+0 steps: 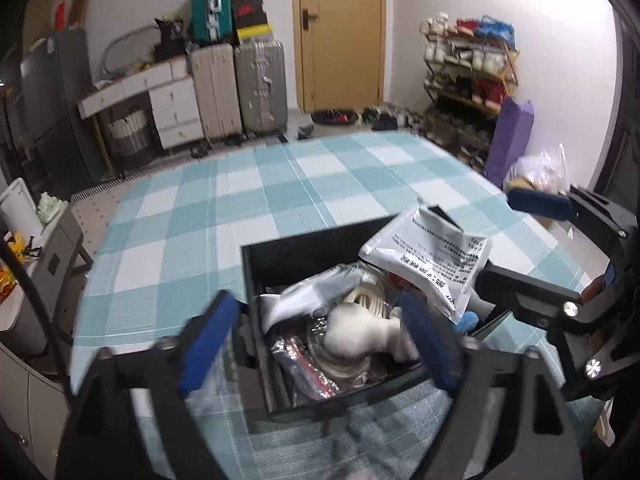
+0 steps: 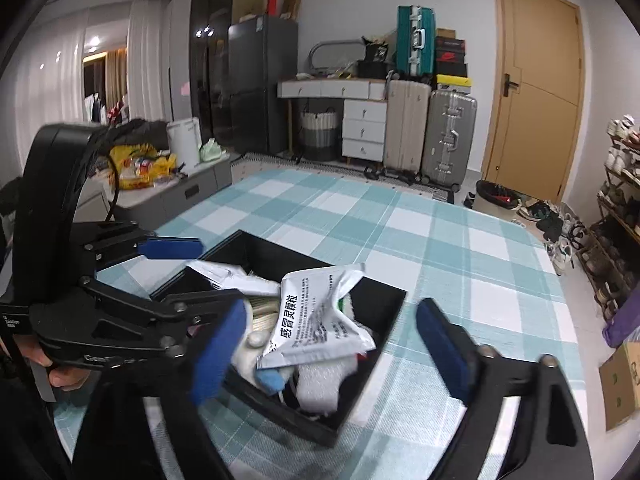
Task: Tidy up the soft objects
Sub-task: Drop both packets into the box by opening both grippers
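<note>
**Both grippers hovering over the full box**

The black box [image 1: 256, 280] is sitting low centre on the checked tablecloth [image 1: 240, 200], a white sachet [image 2: 320, 320] lying on top. Left gripper [image 1: 316, 340] and right gripper [image 2: 328, 352] are hanging spread wide, grasping nothing.

Matt black box [image 1: 256, 280] on woven checked cloth [image 1: 224, 200], glossy crinkled silver sachet [image 2: 320, 320] lying in the box, fuzzy white plush [image 1: 352, 336] beside it, blue foam-like pads [image 1: 208, 336] on matt black plastic gripper fingers
</note>
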A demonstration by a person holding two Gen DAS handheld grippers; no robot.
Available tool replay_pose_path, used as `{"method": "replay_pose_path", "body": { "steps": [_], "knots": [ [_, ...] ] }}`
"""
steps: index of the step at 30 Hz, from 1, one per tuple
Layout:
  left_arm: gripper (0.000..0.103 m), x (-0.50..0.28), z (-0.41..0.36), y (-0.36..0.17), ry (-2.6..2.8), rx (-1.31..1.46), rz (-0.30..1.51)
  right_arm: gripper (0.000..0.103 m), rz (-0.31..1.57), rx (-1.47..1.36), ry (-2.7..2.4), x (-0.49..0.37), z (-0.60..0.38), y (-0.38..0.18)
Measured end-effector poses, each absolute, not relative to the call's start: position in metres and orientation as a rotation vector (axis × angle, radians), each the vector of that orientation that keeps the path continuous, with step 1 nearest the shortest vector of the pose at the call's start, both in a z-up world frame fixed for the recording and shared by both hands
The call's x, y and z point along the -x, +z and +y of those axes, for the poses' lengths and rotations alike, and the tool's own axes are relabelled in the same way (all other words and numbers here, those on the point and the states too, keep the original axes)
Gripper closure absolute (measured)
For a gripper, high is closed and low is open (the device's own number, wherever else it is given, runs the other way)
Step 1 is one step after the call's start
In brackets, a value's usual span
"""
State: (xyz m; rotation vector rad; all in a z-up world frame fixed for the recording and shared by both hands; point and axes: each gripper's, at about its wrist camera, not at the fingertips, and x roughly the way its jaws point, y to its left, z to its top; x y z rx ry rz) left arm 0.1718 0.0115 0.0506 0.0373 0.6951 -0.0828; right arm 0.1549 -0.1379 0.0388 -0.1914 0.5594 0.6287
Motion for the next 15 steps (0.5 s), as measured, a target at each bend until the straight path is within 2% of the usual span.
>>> {"method": "replay_pose_path", "body": {
  "steps": [2, 4, 15],
  "knots": [
    [0.005, -0.164, 0.012, 0.054, -0.071, -0.042, 0.674, 0.001, 0.549, 0.167, 0.627, -0.148, -0.144, 0.042],
    [0.000, -0.156, 0.014, 0.055, -0.055, -0.042, 0.655, 0.001, 0.538, 0.150, 0.636, -0.140, -0.149, 0.043],
    [0.000, -0.118, 0.033, 0.048, -0.028, 0.045, 0.599, 0.001, 0.488, 0.105, 0.650, -0.101, -0.155, 0.043]
  ]
}}
